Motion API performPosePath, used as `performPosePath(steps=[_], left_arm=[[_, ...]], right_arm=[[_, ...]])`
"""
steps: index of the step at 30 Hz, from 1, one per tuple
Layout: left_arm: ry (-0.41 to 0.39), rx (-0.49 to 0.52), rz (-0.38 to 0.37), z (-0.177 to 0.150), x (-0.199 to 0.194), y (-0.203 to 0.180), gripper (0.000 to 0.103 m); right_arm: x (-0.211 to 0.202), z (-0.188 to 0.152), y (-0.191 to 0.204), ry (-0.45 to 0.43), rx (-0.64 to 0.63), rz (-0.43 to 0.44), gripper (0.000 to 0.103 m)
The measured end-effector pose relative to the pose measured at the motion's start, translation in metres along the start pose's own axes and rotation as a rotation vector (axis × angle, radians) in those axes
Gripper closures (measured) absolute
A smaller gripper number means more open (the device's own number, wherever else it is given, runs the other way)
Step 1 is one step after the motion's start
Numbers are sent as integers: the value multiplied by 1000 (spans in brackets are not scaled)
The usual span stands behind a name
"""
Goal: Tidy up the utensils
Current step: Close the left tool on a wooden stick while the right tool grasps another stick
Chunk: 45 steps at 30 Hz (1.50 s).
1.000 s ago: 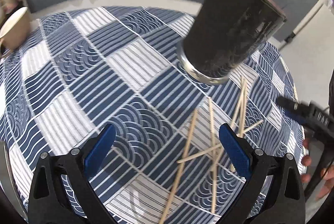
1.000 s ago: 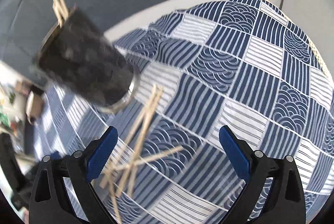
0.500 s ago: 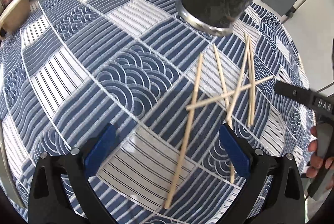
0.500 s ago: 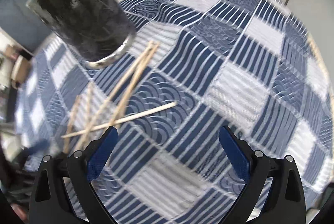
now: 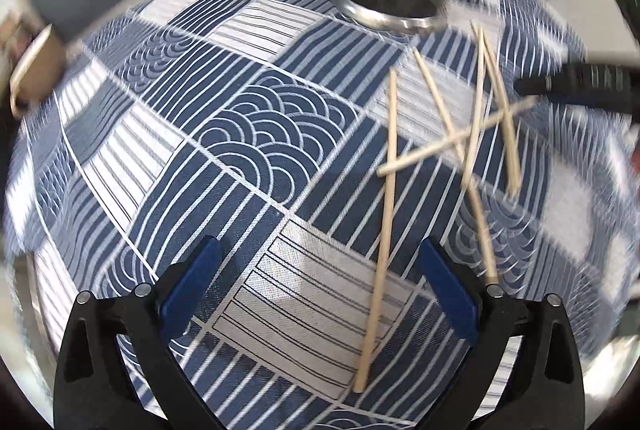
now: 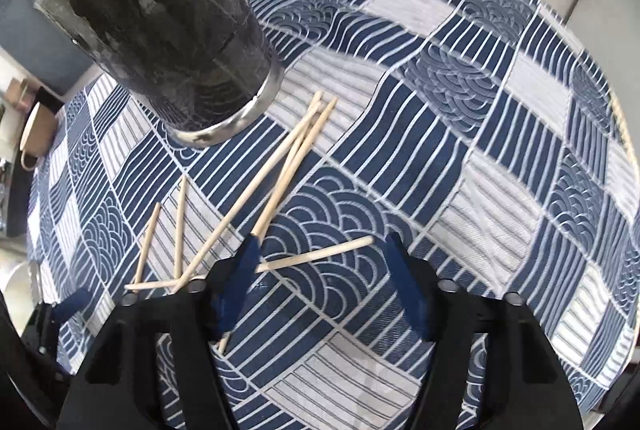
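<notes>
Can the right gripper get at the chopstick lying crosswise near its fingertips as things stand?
Probably yes. The right gripper points down at the crosswise chopstick, whose free end lies between the closing jaws, not yet pinched. Nothing covers that end; its far end crosses other chopsticks, and the black holder stands well clear.

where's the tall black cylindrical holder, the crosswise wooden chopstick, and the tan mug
tall black cylindrical holder (image 6: 168,29), right wrist view, on its dark side wall
crosswise wooden chopstick (image 6: 320,254), right wrist view, mid-shaft
tan mug (image 6: 38,133), right wrist view, on its body
</notes>
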<state>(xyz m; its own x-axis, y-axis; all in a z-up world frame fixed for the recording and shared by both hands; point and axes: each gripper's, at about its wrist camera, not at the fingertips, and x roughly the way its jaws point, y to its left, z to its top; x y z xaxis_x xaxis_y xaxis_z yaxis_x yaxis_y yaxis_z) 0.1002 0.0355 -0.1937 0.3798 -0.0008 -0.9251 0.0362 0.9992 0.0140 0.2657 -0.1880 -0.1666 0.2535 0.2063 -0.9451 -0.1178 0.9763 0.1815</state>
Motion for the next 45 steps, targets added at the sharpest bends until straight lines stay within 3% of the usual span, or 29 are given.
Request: performPosePath(steps=[2, 5, 7, 9, 14, 15, 16, 19, 32, 37, 39, 42, 44, 45], left_arm=[[-6, -18, 1, 1, -1, 2, 12], [-14, -36, 5, 5, -6, 15, 36], [-14, -56, 5, 8, -10, 20, 66], [-12, -88, -8, 9, -12, 32, 83], [-1, -180, -100, 2, -16, 43, 94], [1, -190, -109, 2, -16, 44, 95], [-1, -190, -110, 2, -16, 45, 98], [1, -173, -101, 3, -17, 43, 98], [-11, -218, -105, 5, -28, 56, 100], [-21, -242, -101, 8, -32, 61, 100], [-18, -250, -98, 9, -31, 60, 100], [-2, -250, -93, 9, -29, 60, 97], [2, -246, -82, 9, -28, 59, 84], [14, -245, -74, 10, -25, 57, 70]], right_arm=[[3, 0, 0, 8, 8, 21, 57], [3, 0, 1, 11, 6, 30, 58], [0, 1, 2, -12, 28, 53, 58], [-3, 4, 5, -22, 43, 85, 58], [8, 8, 13, 16, 30, 66, 58], [9, 9, 13, 22, 38, 81, 61], [10, 9, 13, 23, 35, 91, 77], [10, 10, 15, 38, 22, 119, 98], [-8, 6, -5, 12, 43, 211, 99], [-10, 3, -15, 21, 58, 172, 88], [-7, 3, -17, 28, 60, 140, 60], [-8, 2, -16, 18, 45, 112, 59], [-5, 1, -11, 31, 23, 63, 59], [-3, 1, -9, 37, 18, 46, 58]])
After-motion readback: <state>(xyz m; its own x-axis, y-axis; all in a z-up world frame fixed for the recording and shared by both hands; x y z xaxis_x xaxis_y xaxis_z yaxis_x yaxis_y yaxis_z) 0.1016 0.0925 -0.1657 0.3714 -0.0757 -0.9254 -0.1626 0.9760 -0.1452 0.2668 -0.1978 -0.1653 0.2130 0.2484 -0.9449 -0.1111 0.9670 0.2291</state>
